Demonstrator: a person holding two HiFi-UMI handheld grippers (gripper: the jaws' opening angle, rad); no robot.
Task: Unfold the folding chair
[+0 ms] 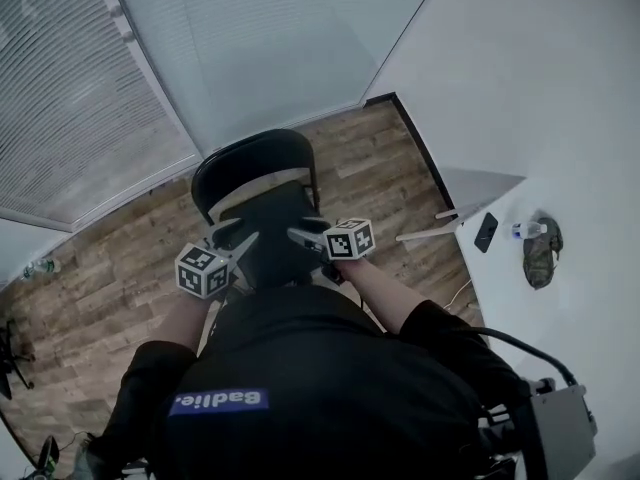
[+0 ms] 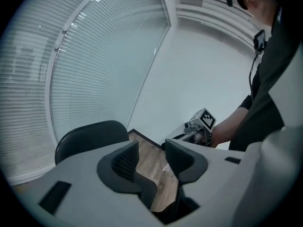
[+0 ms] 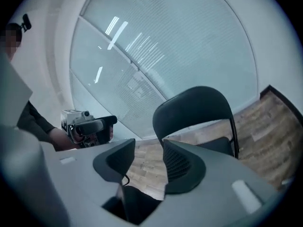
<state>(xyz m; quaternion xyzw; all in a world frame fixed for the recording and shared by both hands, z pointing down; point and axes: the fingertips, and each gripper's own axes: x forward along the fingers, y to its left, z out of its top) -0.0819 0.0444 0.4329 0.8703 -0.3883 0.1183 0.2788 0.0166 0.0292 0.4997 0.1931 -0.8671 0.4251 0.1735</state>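
Chair (image 1: 255, 163), black, folding, metal-framed, standing opened on wood-plank floor (image 1: 100, 268), seat lowered, just ahead of left tool (image 1: 236, 236) and right tool (image 1: 306, 236), both released, empty, held clear. Unfolding apparently done; nothing left.

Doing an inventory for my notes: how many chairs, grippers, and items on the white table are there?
Folding chair: 1
Grippers: 2 (left gripper, right gripper)
Items on white table: 3 (phone, bottle, camouflage pouch)
Total: 6
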